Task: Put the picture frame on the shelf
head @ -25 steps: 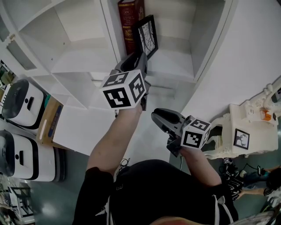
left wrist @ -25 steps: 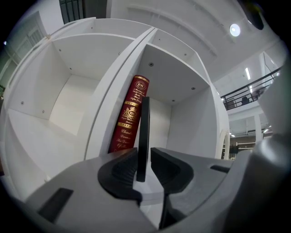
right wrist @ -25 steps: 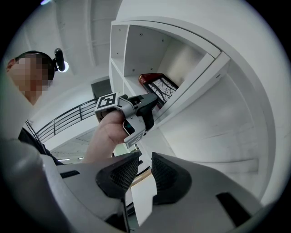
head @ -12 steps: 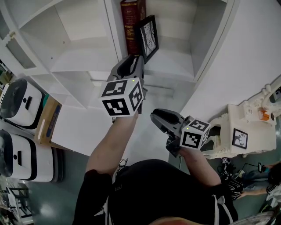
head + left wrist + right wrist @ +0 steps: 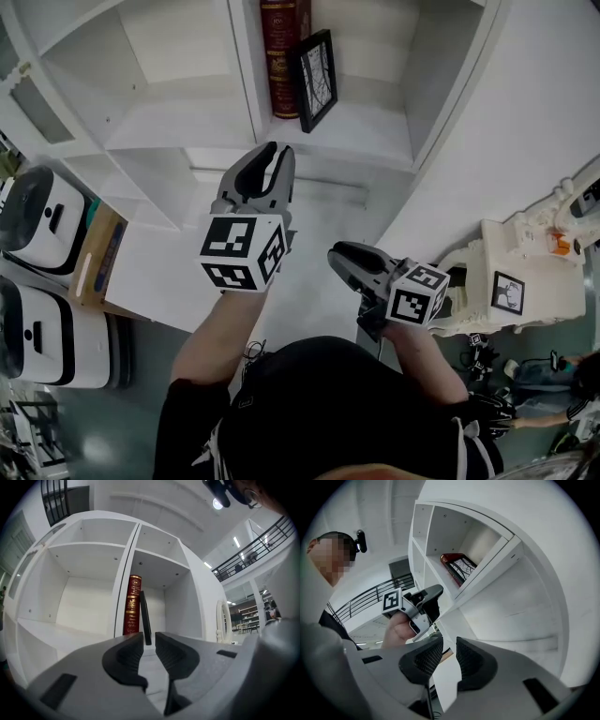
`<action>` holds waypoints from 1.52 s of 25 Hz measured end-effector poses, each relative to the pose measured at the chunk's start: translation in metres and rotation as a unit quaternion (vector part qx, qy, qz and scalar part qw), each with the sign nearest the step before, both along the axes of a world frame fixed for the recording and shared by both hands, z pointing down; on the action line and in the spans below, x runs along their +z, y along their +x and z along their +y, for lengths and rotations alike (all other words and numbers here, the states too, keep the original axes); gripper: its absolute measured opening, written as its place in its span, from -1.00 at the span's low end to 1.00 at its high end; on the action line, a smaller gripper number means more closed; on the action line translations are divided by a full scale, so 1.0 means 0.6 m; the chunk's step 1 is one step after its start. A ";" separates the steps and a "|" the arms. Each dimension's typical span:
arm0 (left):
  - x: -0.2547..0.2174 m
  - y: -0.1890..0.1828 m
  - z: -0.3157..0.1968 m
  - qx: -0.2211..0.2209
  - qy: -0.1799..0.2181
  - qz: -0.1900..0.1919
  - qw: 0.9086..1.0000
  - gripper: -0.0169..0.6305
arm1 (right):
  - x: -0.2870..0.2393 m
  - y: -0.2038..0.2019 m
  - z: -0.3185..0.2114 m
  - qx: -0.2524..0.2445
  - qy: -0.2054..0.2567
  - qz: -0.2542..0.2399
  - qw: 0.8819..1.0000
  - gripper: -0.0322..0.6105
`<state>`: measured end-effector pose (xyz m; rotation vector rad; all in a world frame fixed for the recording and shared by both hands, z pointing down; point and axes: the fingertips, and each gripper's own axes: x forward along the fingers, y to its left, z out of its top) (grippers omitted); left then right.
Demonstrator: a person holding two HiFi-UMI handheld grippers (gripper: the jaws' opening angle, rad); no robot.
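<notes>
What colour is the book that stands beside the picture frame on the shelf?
The book is dark red with gold print; clearest in the left gripper view.

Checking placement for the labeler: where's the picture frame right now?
Head view, top centre: the picture frame stands on the white shelf, in its right compartment, just right of the red book. The left gripper is below it, apart.

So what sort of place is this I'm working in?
Probably a showroom or test hall, not a home: a white cubby shelf holding a red book and picture frame, white machines parked beside it, and a railed upper gallery.
</notes>
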<state>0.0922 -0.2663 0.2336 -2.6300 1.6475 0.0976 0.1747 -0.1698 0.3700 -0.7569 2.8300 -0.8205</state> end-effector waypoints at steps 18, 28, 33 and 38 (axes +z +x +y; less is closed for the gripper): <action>0.084 0.054 0.153 0.126 -0.021 -0.018 0.992 -0.78 | -0.020 0.043 0.051 0.034 0.068 -0.006 0.997 -0.68; 0.191 0.065 0.218 0.143 -0.074 -0.044 0.986 -0.79 | 0.007 0.059 0.085 0.053 0.099 0.006 0.994 -0.82; 0.218 0.055 0.221 0.143 -0.100 -0.028 0.984 -0.79 | 0.003 0.059 0.091 0.064 0.137 0.039 0.988 -0.84; 0.209 0.054 0.219 0.147 -0.093 -0.023 0.984 -0.79 | -0.013 0.059 0.091 0.075 0.175 0.073 0.979 -0.84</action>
